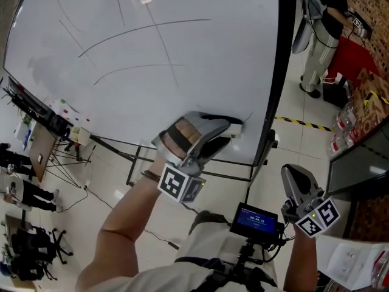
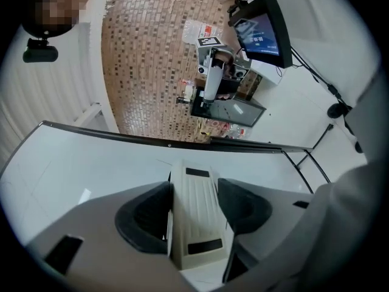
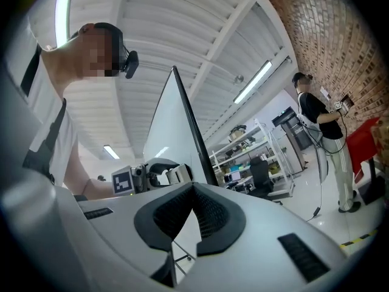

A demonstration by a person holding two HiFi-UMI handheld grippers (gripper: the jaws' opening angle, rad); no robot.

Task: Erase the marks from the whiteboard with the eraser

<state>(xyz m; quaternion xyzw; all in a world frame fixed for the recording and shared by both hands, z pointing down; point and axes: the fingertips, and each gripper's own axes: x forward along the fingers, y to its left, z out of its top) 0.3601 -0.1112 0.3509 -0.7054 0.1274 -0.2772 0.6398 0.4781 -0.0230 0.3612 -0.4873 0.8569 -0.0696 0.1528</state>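
1. Two grippers are in your hands. Each carries a cube with black-and-white square markers, but no readable words. The small screen (image 1: 255, 219) at your chest shows digits too blurred to read.
2. Your left gripper (image 1: 226, 131) is clamped on the cream eraser (image 2: 194, 215), one dark pad on each long side.
3. The eraser's far end sits at the whiteboard (image 1: 152, 72), near its lower right corner and just beside the black frame.
4. Thin dark marks (image 1: 152, 27) cross the board well above the eraser.
5. Your right gripper (image 3: 193, 190) is closed on nothing and is held low, well apart from the board.
6. The board stands on a pale tiled floor (image 1: 292, 145), with a brick wall (image 2: 152, 59) and a standing person (image 1: 322, 29) beyond it.
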